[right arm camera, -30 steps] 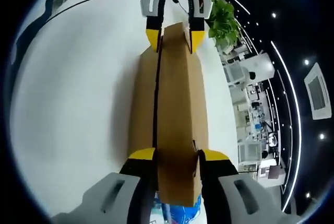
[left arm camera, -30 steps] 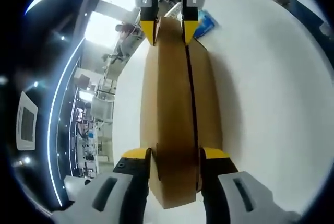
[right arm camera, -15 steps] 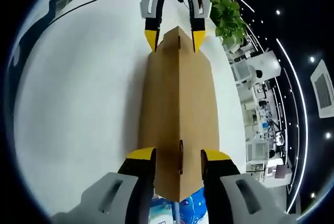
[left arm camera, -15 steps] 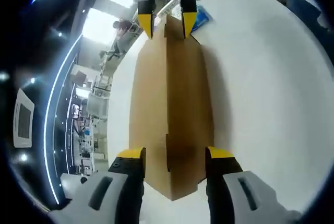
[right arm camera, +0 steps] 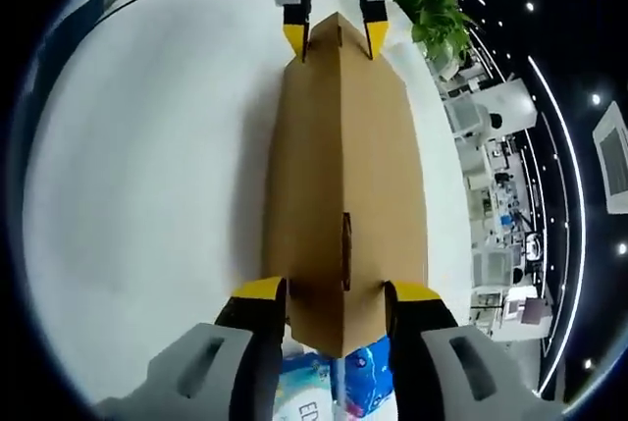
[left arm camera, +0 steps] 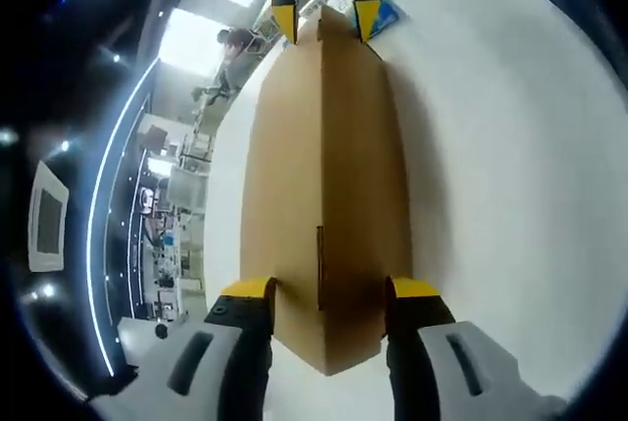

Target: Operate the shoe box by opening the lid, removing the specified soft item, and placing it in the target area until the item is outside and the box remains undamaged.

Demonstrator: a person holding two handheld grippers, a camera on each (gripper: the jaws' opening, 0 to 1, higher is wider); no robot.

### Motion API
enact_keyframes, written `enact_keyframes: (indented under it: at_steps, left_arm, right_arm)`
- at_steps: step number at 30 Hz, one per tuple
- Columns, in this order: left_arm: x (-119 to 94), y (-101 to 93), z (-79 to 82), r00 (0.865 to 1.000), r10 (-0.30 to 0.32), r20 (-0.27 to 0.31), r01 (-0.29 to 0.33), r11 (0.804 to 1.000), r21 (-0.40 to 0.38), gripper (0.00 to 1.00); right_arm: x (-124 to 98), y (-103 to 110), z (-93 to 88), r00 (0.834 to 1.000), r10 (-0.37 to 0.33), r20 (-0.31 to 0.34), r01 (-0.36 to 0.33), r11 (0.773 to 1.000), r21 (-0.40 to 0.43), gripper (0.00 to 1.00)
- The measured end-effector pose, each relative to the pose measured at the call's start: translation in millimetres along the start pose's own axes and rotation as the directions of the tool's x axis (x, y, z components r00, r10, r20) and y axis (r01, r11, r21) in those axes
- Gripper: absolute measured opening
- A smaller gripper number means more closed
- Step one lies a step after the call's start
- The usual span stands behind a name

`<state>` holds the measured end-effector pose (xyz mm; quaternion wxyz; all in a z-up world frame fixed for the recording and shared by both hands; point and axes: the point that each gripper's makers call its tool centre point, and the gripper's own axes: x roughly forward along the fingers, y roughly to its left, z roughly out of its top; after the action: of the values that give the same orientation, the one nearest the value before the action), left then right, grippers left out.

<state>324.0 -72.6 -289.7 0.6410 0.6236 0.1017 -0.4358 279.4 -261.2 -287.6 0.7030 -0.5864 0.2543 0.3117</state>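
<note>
Left gripper view: close, looking lengthwise along the brown shoe box [left arm camera: 324,195] from one end. Right gripper view: close, facing back from the opposite end. Shared: box [right arm camera: 343,166], white surface [left arm camera: 510,176], each other's fingers [right arm camera: 294,38]

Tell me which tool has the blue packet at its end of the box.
The right tool: the blue packet lies close by its jaws, while the left tool sits at the shoe box's opposite end.
</note>
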Motion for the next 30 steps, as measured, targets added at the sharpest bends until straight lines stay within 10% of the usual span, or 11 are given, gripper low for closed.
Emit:
enact_keyframes:
  at_steps: [30]
  left_arm:
    - [8,-9.0,-0.4,0.998,0.06,-0.005,-0.06,0.998,0.024,0.43]
  right_arm:
    - [5,7,0.9,0.999,-0.046,0.002,0.046,0.999,0.016,0.37]
